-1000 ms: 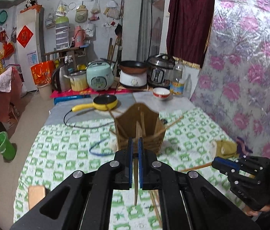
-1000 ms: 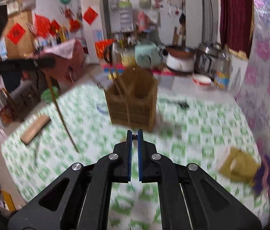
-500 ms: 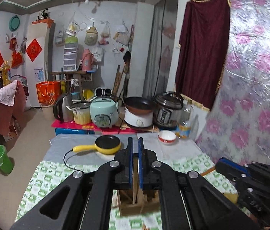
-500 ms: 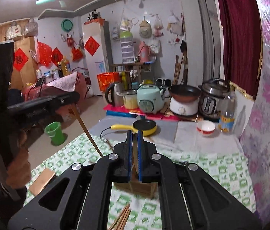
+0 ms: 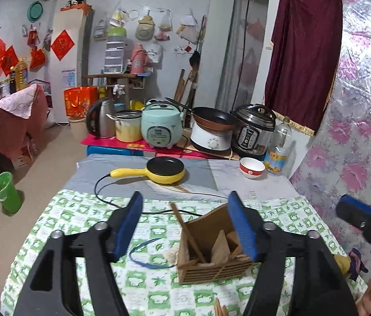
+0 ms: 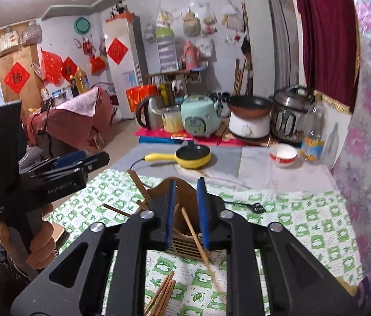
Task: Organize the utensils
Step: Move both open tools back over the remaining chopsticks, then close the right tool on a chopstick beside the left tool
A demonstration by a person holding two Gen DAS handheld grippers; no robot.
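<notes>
A slatted wooden utensil holder (image 5: 211, 268) stands on the green-checked tablecloth (image 5: 74, 226). In the left wrist view my left gripper (image 5: 185, 200) hovers above and in front of it; its jaws are opening wide with nothing between them, and a chopstick (image 5: 185, 227) leans in the holder. My right gripper (image 6: 186, 184) is over the holder (image 6: 182, 245). Its jaws are opening, and a thin chopstick (image 6: 198, 242) slants between the pads without being pressed. Several loose chopsticks (image 6: 163, 293) lie on the cloth near me.
Behind the holder are a yellow electric pan (image 5: 165, 169) with its black cord, a red-and-white bowl (image 5: 252, 167) and a bottle (image 5: 277, 144). A blue band (image 5: 146, 255) lies left of the holder, and a black plug (image 6: 256, 206) to its right. A hand (image 6: 38, 242) holds the left gripper.
My left jaws were shut on a chopstick and now stand wide apart; that chopstick rests in the holder. My right jaws have parted. Both grippers moved in over the holder.
</notes>
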